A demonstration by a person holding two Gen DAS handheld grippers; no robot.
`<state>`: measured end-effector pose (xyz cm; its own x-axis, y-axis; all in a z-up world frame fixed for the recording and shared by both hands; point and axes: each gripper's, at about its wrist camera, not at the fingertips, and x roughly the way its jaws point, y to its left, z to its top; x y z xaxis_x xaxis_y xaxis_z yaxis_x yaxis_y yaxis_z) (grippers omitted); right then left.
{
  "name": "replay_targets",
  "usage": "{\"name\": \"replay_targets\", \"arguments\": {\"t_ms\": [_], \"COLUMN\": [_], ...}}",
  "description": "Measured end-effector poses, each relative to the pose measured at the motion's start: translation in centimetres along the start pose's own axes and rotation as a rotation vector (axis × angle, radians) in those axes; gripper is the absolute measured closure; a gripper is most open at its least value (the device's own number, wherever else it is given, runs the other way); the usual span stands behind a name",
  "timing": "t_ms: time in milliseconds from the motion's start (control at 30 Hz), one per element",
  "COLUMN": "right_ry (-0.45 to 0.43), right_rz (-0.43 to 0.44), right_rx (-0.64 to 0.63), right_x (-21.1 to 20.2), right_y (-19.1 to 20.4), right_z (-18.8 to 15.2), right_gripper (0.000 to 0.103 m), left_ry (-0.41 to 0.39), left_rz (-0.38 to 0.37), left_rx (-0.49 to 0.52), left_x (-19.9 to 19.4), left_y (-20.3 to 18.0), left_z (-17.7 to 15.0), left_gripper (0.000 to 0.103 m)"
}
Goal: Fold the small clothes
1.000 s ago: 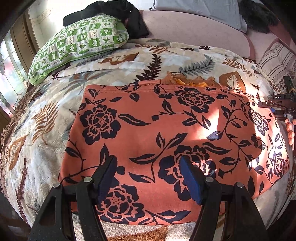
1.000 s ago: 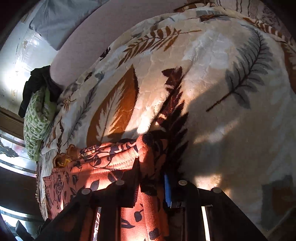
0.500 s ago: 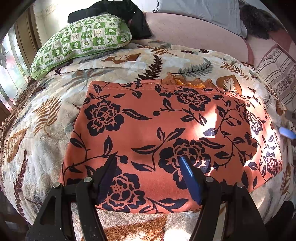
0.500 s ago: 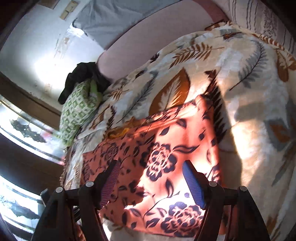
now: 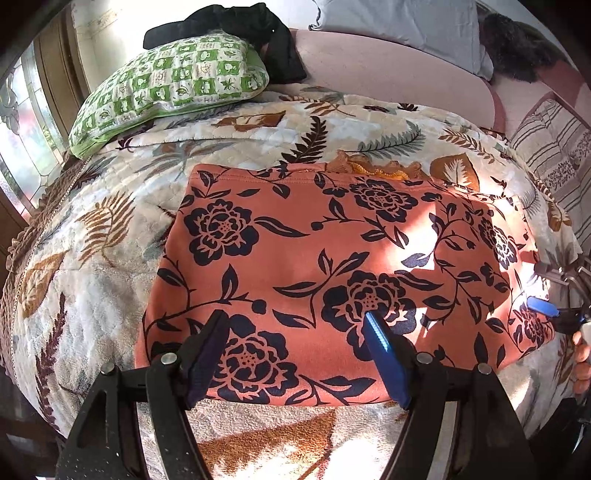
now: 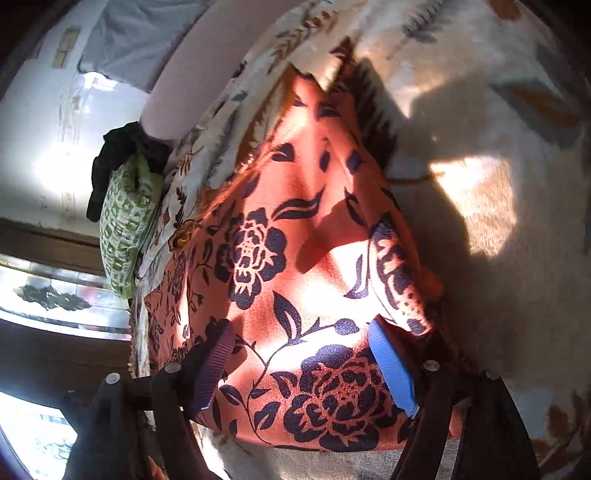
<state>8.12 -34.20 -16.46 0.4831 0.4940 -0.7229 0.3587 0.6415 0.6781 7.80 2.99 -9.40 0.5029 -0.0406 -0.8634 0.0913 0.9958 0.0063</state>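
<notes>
From the left wrist, the left tool (image 5: 297, 354) hangs spread and empty over the near hem of the orange floral garment (image 5: 332, 258), flat on the bed's leafy blanket (image 5: 92, 240). It looks soft, light and floppy, so pinch a corner. From the right wrist, the right tool (image 6: 303, 363), its jaws just opened, stands apart over the garment's right end (image 6: 399, 273).

The orange floral garment (image 5: 332, 258) lies flat on the leaf-print blanket (image 5: 92, 258), with bare blanket open to its left and along its near edge. Behind it, a green checked pillow (image 5: 173, 85) with a black cloth (image 5: 236, 26) on top blocks the far left; a striped cushion (image 5: 554, 155) hems in the far right, leaving a blanket strip between
</notes>
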Motion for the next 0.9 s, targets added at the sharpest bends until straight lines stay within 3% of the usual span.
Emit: {"name": "replay_targets", "arguments": {"t_ms": [200, 267, 333, 433, 567, 733, 900], "right_ry": [-0.061, -0.064, -0.028, -0.047, -0.117, -0.066, -0.002], "right_rz": [0.043, 0.038, -0.059, -0.029, 0.014, 0.091, 0.110], "right_rx": [-0.121, -0.088, -0.040, -0.026, -0.125, -0.131, -0.053], "right_x": [-2.2, -1.1, 1.6, 0.6, -3.2, -5.5, -4.7], "right_y": [4.4, 3.8, 1.9, 2.5, 4.9, 4.0, 0.8], "right_z": [1.7, 3.4, 5.1, 5.2, 1.8, -5.2, -10.4], "right_gripper": [0.026, 0.022, 0.019, 0.019, 0.019, 0.019, 0.019], "left_ry": [0.005, 0.005, 0.004, -0.009, 0.009, 0.013, 0.017], "left_rz": [0.002, 0.009, 0.007, 0.023, 0.007, 0.005, 0.001], "left_rx": [-0.004, 0.008, 0.010, 0.017, -0.008, 0.003, 0.004], "left_x": [0.3, 0.3, 0.1, 0.0, 0.6, 0.6, 0.4], "left_y": [-0.2, -0.4, -0.3, -0.1, 0.2, -0.1, -0.5], "left_z": [0.1, 0.1, 0.1, 0.1, 0.1, -0.2, -0.3], "left_gripper": [0.027, 0.027, 0.027, 0.027, 0.027, 0.027, 0.027]}}
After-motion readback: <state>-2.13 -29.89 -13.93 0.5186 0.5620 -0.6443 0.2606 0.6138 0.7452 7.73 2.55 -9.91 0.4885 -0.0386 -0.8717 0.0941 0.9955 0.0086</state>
